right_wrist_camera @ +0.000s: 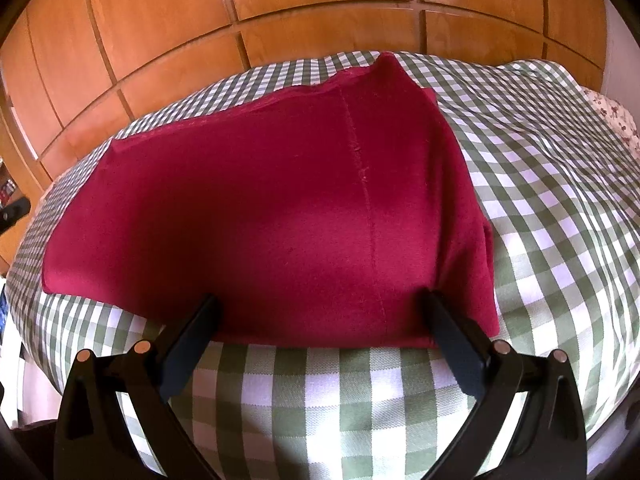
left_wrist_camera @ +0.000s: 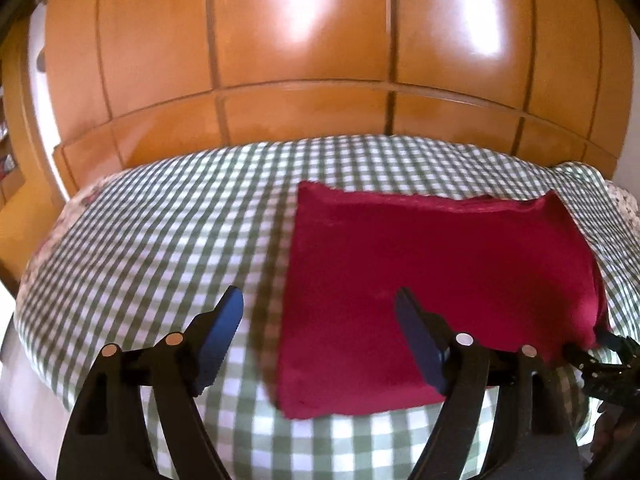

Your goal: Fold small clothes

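A big wooden wardrobe (left_wrist_camera: 304, 40) with shiny orange panels fills the top of both views. Below it is a bed covered by a green and white checked cover (left_wrist_camera: 168, 216), and only at the edges a second fabric with small flowers (right_wrist_camera: 612, 116) shows under this cover. On the cover lies the red garment (right_wrist_camera: 256, 208), folded flat to a rough rectangle with several layers visible at its far edge. The right wrist view shows it close and sharp, with 1 long seam running from the far edge to the near edge, right of the middle; the left wrist view is slightly blurred and shows no seam, but it shows the bare checked cover to the left of the garment. The left tool (left_wrist_camera: 320, 304) is above the near left part of the garment, its 2 blue fingers (left_wrist_camera: 224, 332) wide apart with nothing between them: 1 finger is over the checked cover and the other over the red cloth. The right tool (right_wrist_camera: 320, 308) is also apart, its fingers standing at the near edge of the garment on both sides of the seam; I cannot tell if they touch the cloth. Only the left wrist view shows this right tool from outside, as a small black piece at the near right corner of the garment.
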Action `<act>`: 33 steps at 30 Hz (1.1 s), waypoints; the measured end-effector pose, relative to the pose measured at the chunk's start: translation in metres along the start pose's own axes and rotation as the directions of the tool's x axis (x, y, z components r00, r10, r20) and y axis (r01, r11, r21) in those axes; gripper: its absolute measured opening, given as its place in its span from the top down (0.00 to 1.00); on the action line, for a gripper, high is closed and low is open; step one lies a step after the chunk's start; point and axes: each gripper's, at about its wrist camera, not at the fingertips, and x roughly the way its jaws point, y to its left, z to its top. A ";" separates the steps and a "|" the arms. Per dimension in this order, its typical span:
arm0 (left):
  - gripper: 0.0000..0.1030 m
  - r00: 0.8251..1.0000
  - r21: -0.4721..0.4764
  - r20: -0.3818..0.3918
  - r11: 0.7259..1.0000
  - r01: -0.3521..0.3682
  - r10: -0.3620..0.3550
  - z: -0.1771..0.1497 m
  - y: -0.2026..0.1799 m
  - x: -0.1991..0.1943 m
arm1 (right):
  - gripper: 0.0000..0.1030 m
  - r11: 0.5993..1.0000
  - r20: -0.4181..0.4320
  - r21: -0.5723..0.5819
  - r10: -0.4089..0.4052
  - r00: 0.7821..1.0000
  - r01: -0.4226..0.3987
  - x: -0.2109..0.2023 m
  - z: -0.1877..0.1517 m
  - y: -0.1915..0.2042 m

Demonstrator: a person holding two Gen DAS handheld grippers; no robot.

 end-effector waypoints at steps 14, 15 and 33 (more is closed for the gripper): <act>0.25 0.998 0.089 -0.028 0.995 0.054 -0.052 0.012 -0.035 0.033 | 0.08 0.997 0.076 -0.028 0.080 0.994 -0.078 -0.022 0.063 0.007; 0.25 0.998 0.096 -0.032 0.994 0.056 -0.053 0.012 -0.036 0.036 | 0.08 0.996 0.067 -0.039 0.086 0.994 -0.084 -0.015 0.072 0.010; 0.23 0.990 0.041 -0.124 0.997 0.070 -0.065 -0.004 -0.036 0.075 | 0.06 0.999 0.026 0.047 -0.009 1.000 0.007 0.031 0.105 -0.028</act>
